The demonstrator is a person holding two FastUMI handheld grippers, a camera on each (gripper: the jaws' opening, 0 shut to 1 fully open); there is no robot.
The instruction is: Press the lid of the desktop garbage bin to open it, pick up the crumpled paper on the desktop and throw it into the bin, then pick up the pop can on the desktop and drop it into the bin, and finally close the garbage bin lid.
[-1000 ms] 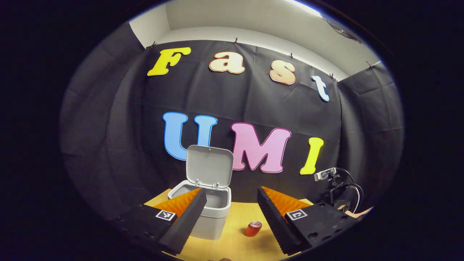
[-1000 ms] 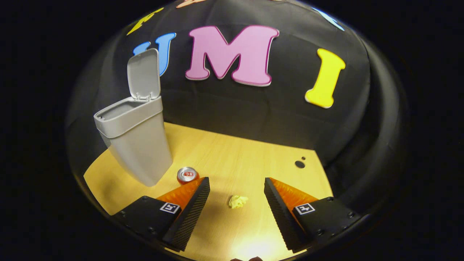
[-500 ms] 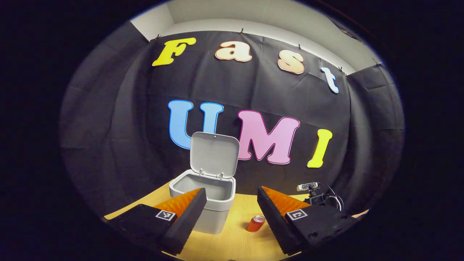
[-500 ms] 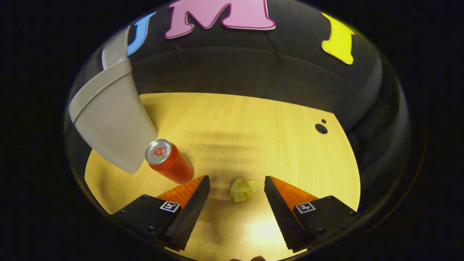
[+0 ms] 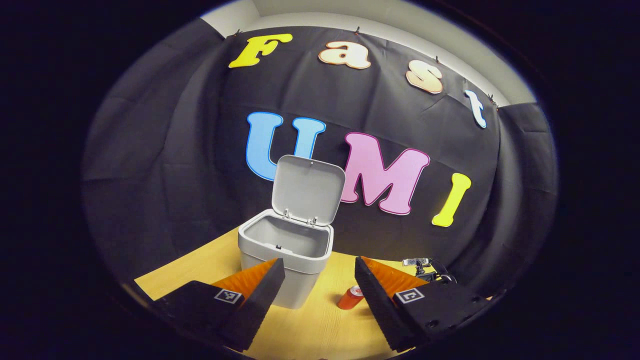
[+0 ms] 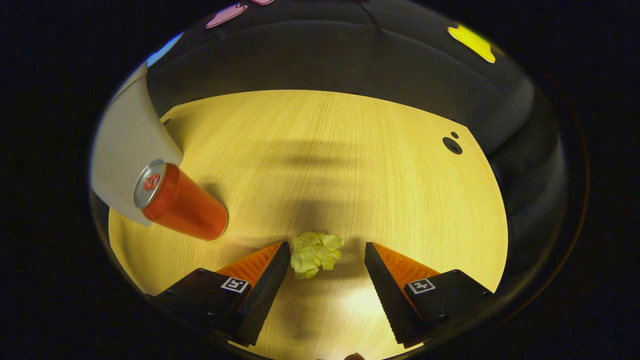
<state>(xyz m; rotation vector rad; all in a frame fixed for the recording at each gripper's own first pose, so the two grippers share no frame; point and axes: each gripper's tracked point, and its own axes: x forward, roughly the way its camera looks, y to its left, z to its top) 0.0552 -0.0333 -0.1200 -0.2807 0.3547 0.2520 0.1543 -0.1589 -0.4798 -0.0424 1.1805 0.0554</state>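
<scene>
From the left gripper view, the small grey plastic desktop garbage bin stands on the pale wooden tabletop with its hinged grey lid swung up and back, nearly upright against the black cloth wall. The bin's inside looks bare as far as the rim lets me see. The left gripper hangs in the air in front of the bin, its fingers spread wide and holding nothing; the bin sits at about eleven o'clock from the gap between them. A red aluminium pop can stands upright on the table just to the right of the bin, half hidden behind the right-hand finger.

In the right gripper view, the right gripper is low over the table, released and spread, with the crumpled ball of yellowish paper lying on the wood between its tips, closer to the left-hand finger. Whether that finger touches the paper I cannot tell; the other is apart from it. The can is at ten o'clock from the paper, near it, with the bin's grey wall just behind it.
</scene>
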